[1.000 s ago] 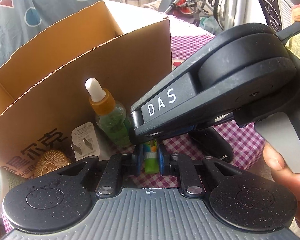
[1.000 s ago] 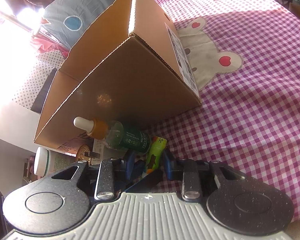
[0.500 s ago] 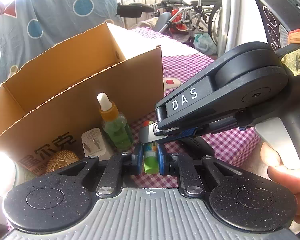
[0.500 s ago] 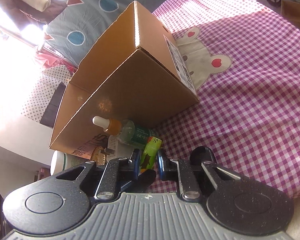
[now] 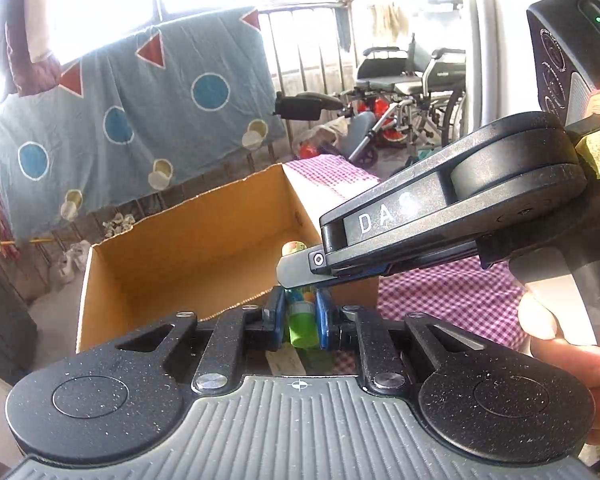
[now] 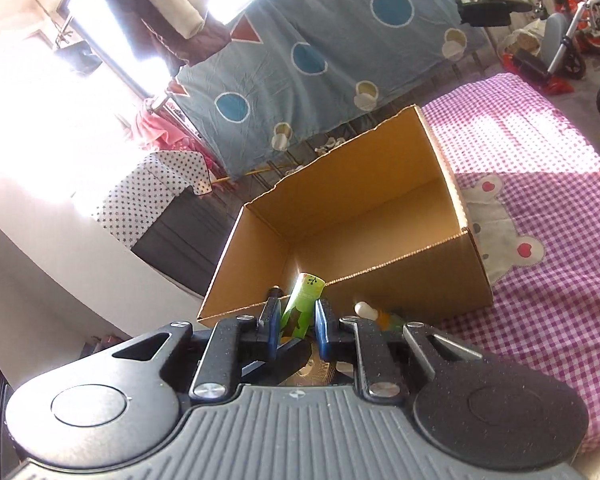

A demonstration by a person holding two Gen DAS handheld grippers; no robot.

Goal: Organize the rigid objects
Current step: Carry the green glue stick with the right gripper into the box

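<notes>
Your right gripper [image 6: 298, 320] reaches forward at lower centre, its blue pads clamped on the small green cylindrical tube [image 6: 303, 306], tilted just before the open brown cardboard box [image 6: 400, 264]. Your left gripper [image 5: 299, 320] sits just below it, fingers narrowed around the tube's lower end [image 5: 300, 322]; whether they grip, I cannot tell.

blue patterned sheet [image 6: 340, 60] hanging; wheelchair [image 5: 412, 80] behind | checkered cloth [image 6: 540, 200]

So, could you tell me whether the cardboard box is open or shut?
Open: the cardboard box has no lid or flaps over it, and its bare inner walls show from above.
</notes>
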